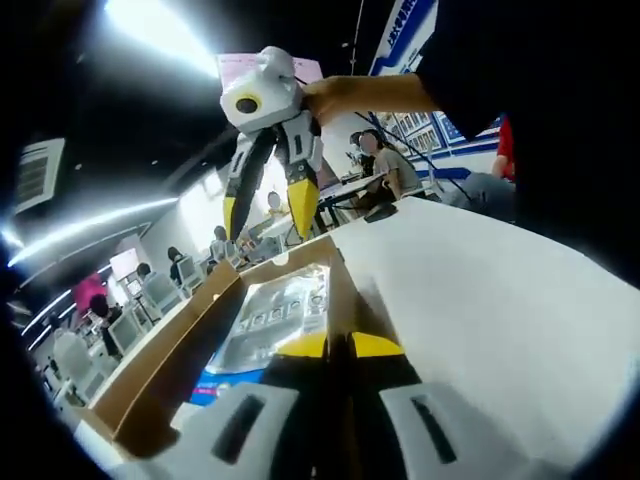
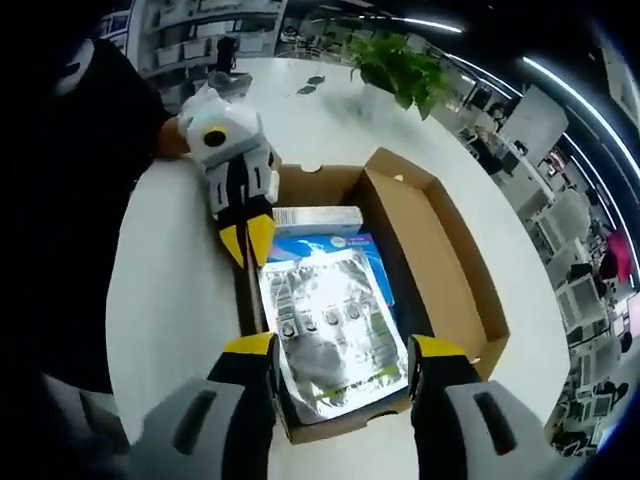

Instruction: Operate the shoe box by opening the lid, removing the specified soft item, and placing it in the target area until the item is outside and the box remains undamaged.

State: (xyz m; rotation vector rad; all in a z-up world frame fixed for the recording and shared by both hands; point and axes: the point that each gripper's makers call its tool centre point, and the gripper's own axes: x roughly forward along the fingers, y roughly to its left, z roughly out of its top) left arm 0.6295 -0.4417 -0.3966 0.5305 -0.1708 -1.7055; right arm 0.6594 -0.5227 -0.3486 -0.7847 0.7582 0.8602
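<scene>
Left gripper view: own left gripper (image 1: 350, 345) low in frame, yellow-tipped fingers (image 1: 377, 345) drawn together on the near side wall of the open shoe box (image 1: 170, 345), pinching its edge. Box sits on a white surface (image 1: 480, 300). Inside, a silvery soft packet (image 1: 270, 320) lies flat just beyond and left of the fingertips, with a blue item (image 1: 225, 385) showing under it. Right gripper (image 1: 270, 205) hangs above the far end of the box, its fingers spread, clear of the packet; a hand (image 1: 365, 95) holds it. People seated at desks in the background. Right gripper view: own right gripper (image 2: 340, 350) fingers spread wide, one either side of the box's near end, the silvery packet (image 2: 330, 335) lying between and just ahead of them, not touched. Blue item (image 2: 330, 250) under the packet; a small white carton (image 2: 318, 219) beyond it. Left gripper (image 2: 247, 235) fingers closed on the box's left wall (image 2: 250, 290). Potted plant (image 2: 400, 70) well beyond on the surface (image 2: 170, 290).
</scene>
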